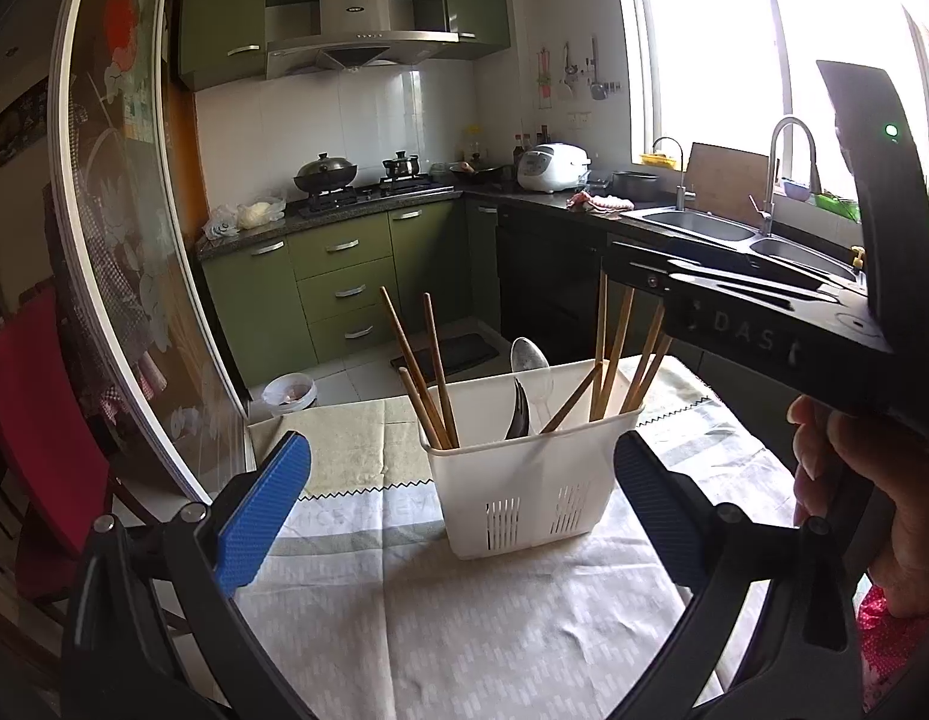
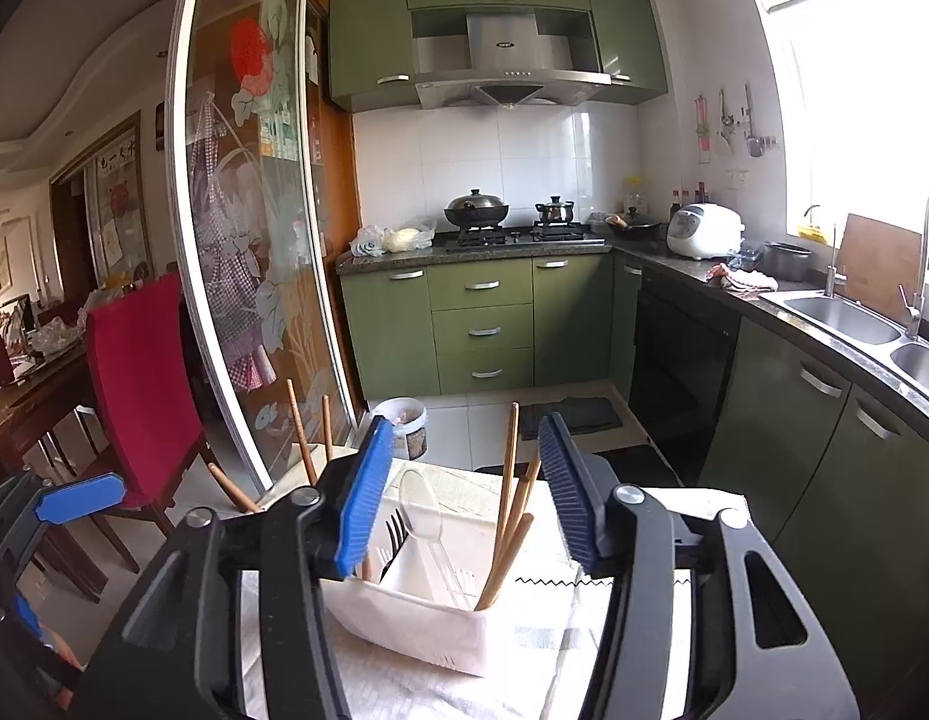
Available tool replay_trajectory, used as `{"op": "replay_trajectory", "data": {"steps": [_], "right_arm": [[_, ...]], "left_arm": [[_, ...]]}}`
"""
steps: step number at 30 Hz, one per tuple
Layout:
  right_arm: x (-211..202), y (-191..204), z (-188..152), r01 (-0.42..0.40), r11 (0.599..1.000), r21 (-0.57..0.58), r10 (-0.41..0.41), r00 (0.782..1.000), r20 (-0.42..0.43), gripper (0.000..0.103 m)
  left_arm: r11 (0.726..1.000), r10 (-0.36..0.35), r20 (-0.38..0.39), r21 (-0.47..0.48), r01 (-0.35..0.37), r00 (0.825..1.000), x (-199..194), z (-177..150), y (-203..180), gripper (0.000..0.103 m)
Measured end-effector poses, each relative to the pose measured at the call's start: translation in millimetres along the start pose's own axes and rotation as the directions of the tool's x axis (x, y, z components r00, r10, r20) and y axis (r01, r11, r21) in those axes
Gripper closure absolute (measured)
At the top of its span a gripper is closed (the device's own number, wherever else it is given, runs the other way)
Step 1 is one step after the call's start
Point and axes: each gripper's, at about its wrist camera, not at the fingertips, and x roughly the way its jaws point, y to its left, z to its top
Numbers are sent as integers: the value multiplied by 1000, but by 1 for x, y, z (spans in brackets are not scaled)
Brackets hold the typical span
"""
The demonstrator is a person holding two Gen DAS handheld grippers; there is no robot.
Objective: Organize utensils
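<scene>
Blue-padded fingers point(image 1: 266, 516) of the left gripper point(image 1: 464, 510) are seen nearest the lens, spread wide to either side of the white utensil holder point(image 1: 524, 480), with nothing pressed between them. That holder is set upright on a pale patterned tablecloth point(image 1: 404, 600), which is spread over a table at the kitchen's edge. Wooden chopsticks point(image 1: 431, 378) are stood in its left compartment, a clear plastic spoon point(image 1: 533, 372) and a dark utensil in the middle one, and more chopsticks in the right one.

From the right wrist view, the right gripper point(image 2: 464, 498) is held just above the holder, its jaws parted about halfway; no utensil is clamped by its pads point(image 2: 362, 498). The spoon and the right-hand chopsticks are seen between and below them, apart from the pads as far as can be told. The hand point(image 1: 854, 480) carrying this gripper is visible at the right edge of the left view.

Beyond the table, green cabinets point(image 2: 482, 324), a hob with two pots, a rice cooker point(image 2: 704, 231) and a double sink point(image 2: 842, 315) are arranged around the room. A red chair point(image 2: 140, 384) is placed to the left, beside a glass sliding door.
</scene>
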Motion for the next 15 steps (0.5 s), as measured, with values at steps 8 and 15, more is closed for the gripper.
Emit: {"op": "replay_trajectory", "data": {"steps": [8, 15], "right_arm": [[-79, 0, -40, 59, 998, -22, -58, 997, 52, 11], [-131, -4, -98, 80, 997, -13, -80, 997, -4, 5]], "left_arm": [[999, 10, 40, -44, -8, 999, -26, -21, 15, 7], [995, 12, 10, -101, -11, 1000, -48, -68, 28, 7]]}}
